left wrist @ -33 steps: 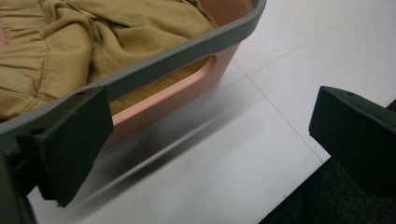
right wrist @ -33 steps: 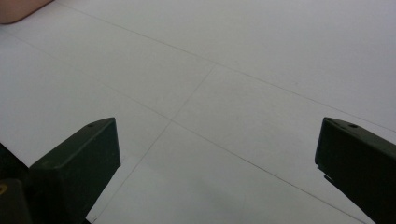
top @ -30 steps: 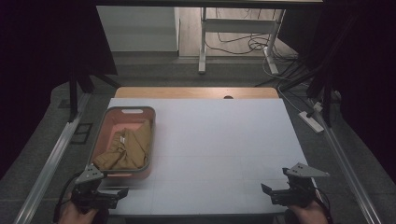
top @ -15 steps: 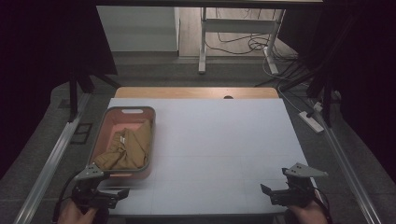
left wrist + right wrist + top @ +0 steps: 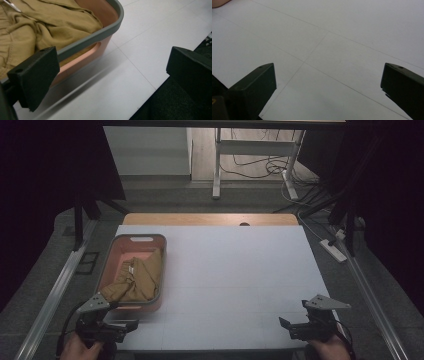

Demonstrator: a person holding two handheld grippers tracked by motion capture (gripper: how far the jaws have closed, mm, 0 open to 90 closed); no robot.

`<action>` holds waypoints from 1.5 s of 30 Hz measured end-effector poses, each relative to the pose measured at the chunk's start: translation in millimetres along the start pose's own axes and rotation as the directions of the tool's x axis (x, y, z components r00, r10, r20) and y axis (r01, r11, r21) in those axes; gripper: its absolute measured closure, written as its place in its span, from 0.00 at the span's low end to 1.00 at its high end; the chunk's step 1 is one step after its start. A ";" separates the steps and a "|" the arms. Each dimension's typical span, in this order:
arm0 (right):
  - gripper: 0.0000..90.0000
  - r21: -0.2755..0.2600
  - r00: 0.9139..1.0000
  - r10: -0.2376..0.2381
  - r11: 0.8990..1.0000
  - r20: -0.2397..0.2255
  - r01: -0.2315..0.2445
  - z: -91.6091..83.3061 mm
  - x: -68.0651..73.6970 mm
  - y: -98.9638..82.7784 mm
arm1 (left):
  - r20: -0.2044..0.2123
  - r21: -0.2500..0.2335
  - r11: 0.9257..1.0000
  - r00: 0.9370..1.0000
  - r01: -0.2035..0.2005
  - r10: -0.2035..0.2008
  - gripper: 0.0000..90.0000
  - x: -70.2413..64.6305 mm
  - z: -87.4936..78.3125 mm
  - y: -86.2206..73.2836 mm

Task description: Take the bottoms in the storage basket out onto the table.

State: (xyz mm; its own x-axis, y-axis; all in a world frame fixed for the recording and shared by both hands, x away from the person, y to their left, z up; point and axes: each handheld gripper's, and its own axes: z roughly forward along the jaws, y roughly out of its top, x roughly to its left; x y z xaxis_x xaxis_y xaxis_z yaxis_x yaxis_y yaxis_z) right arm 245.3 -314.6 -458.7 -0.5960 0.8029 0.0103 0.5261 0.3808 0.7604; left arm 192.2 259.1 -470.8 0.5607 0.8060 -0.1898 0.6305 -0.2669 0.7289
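Note:
A pink basket with a grey rim [image 5: 131,240] stands on the left side of the white table [image 5: 235,270]. A crumpled tan cloth [image 5: 138,280] lies inside it. My left gripper [image 5: 131,326] hovers at the table's front left corner, just in front of the basket, open with nothing between its jaws. In the left gripper view the basket's rim [image 5: 100,35] and the tan cloth [image 5: 50,22] lie just beyond the left jaw. My right gripper [image 5: 285,326] sits at the front right edge, open over bare table [image 5: 332,45].
A wooden strip [image 5: 210,219] borders the table's far edge. Metal rails run along both sides. A power strip [image 5: 334,249] and cables lie on the floor at the right, and a desk leg [image 5: 216,165] stands behind the table.
Both grippers have slid slightly back toward the table's front edge. The basket and the cloth have not moved.

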 end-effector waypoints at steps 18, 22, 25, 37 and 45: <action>0.01 0.008 1.000 -0.005 1.000 -0.003 0.005 0.7 0.1 0.2 | -0.042 -0.002 1.000 0.999 -0.017 0.017 0.00 5.3 6.0 17.0; 0.01 0.006 1.000 0.000 1.000 -0.007 0.000 0.8 -0.3 0.2 | -0.058 0.002 1.000 0.998 -0.013 0.013 0.00 6.0 9.5 21.0; 0.01 0.008 1.000 0.001 1.000 -0.006 -0.001 0.8 -0.6 0.2 | -0.062 -0.002 1.000 0.998 -0.007 0.007 0.00 7.9 11.7 24.3; 0.01 0.012 1.000 0.001 1.000 -0.007 -0.001 1.3 -0.8 0.4 | -0.044 0.010 1.000 0.999 0.008 -0.008 0.00 21.8 23.2 34.9; 0.01 0.017 1.000 -0.005 1.000 -0.007 0.005 1.6 0.0 0.5 | -0.037 0.030 0.999 0.999 -0.014 0.015 0.00 30.3 32.6 43.4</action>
State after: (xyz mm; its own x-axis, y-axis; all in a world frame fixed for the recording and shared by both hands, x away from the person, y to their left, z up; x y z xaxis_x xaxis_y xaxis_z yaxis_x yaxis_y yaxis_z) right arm 246.6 -313.7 -459.4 -0.6029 0.7977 0.0116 0.5333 0.3922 0.7496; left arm 254.1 254.7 -466.3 0.5497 0.8209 -0.1548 0.6387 -0.2936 0.7112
